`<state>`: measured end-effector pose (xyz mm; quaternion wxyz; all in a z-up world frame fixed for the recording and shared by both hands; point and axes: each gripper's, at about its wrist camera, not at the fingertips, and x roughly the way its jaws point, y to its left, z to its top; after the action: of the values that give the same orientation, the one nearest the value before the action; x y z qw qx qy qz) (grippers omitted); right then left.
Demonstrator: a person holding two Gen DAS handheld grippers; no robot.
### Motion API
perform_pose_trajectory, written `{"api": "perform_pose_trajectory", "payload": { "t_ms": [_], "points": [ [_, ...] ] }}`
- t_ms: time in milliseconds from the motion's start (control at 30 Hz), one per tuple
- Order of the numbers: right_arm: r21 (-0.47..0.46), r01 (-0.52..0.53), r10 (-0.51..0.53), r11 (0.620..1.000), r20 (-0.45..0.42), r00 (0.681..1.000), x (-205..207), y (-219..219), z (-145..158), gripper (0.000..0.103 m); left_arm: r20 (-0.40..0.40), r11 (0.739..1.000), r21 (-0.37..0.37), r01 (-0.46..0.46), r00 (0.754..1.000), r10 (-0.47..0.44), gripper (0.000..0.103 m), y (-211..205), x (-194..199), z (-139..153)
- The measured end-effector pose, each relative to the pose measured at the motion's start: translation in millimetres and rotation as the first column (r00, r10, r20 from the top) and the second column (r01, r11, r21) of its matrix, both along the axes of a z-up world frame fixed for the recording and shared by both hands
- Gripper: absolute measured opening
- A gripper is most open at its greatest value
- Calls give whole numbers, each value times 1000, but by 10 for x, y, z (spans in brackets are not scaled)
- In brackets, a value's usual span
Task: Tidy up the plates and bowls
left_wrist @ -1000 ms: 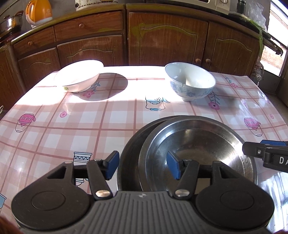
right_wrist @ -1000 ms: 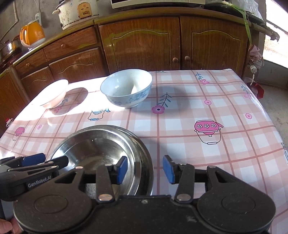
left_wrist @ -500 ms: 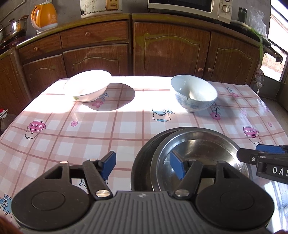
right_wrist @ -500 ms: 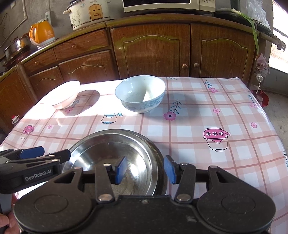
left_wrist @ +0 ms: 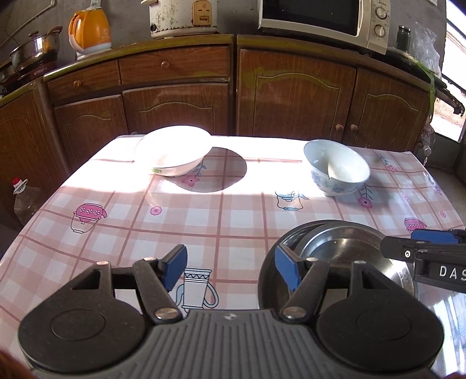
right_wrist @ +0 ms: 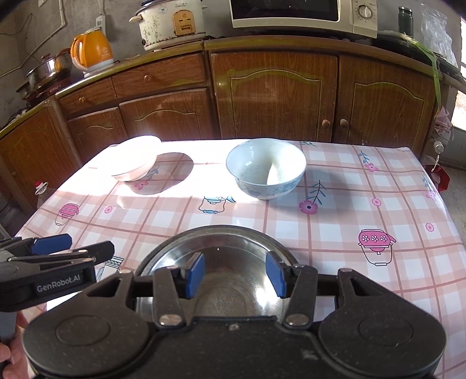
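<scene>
Two steel plates [left_wrist: 343, 247] lie stacked near the table's front edge; they also show in the right wrist view [right_wrist: 227, 250]. A white bowl [left_wrist: 173, 154] [right_wrist: 135, 163] stands at the far left in sunlight. A blue-patterned bowl [left_wrist: 336, 170] [right_wrist: 266, 172] stands at the far middle-right. My left gripper [left_wrist: 231, 269] is open and empty above the cloth, left of the plates. My right gripper [right_wrist: 236, 272] is open and empty, above the near part of the plates.
The table [left_wrist: 233, 212] has a pink checked cloth. Wooden cabinets [left_wrist: 291, 96] stand close behind it with a kettle [left_wrist: 88, 27], rice cooker [left_wrist: 182, 16] and microwave [left_wrist: 323, 17] on top. A plastic bottle [left_wrist: 24, 201] stands on the floor at left.
Both grippers have pulled back and risen, so more of the table and counter shows. The left gripper has shifted left off the plates. The plates and bowls have not moved.
</scene>
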<state>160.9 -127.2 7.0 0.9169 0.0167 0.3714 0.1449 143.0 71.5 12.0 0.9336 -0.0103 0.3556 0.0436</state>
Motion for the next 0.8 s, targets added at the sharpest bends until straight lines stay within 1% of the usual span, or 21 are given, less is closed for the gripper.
{"api": "perform_pose_trajectory", "payload": {
  "t_ms": [133,233,333,433,567,800],
  "points": [
    [10,-25,25,1000,16,1000,25,151,116,59,6,1000,11,-16,1000,16,72,181,5,117],
    [9,-40,39,999,34,999,61,280,189,61,18,1000,22,-17,1000,17,72,311,54,181],
    [-6,-56,56,998,47,997,132,447,233,61,39,999,28,-27,999,26,72,446,127,223],
    [-19,-70,71,997,61,996,211,609,260,61,43,999,8,-43,998,42,72,581,226,218],
    [-25,-86,87,996,77,993,331,828,272,61,43,998,14,-56,998,55,72,715,336,183],
    [-19,-110,111,994,78,991,531,1175,185,61,39,997,0,-81,996,81,72,968,502,112]
  ]
}}
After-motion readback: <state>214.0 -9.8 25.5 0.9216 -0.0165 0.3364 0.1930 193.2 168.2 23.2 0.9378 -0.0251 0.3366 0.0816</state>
